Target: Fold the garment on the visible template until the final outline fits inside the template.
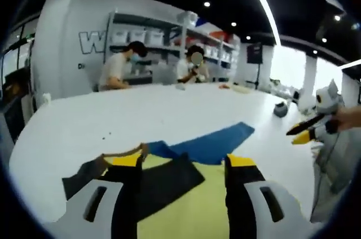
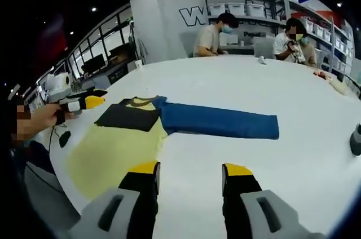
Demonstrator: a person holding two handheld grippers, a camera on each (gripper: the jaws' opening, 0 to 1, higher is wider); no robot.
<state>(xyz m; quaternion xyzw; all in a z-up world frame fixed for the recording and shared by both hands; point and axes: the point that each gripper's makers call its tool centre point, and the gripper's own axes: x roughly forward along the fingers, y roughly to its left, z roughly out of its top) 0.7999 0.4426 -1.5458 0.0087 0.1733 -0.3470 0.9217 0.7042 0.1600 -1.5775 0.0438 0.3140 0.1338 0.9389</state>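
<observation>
Both grippers, left (image 1: 183, 166) and right (image 2: 189, 172), hovered parted and empty near the garment (image 2: 169, 118) on the white table (image 2: 237, 87).

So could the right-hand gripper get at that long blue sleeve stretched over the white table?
Probably yes. The right gripper stands open above bare white table, and the long blue sleeve lies flat ahead with nothing between. The left gripper hovers off beside the yellow template.

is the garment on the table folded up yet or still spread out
Partly spread. The garment lies flat on the white table, its blue part stretched out long, a black part over the yellow.
</observation>
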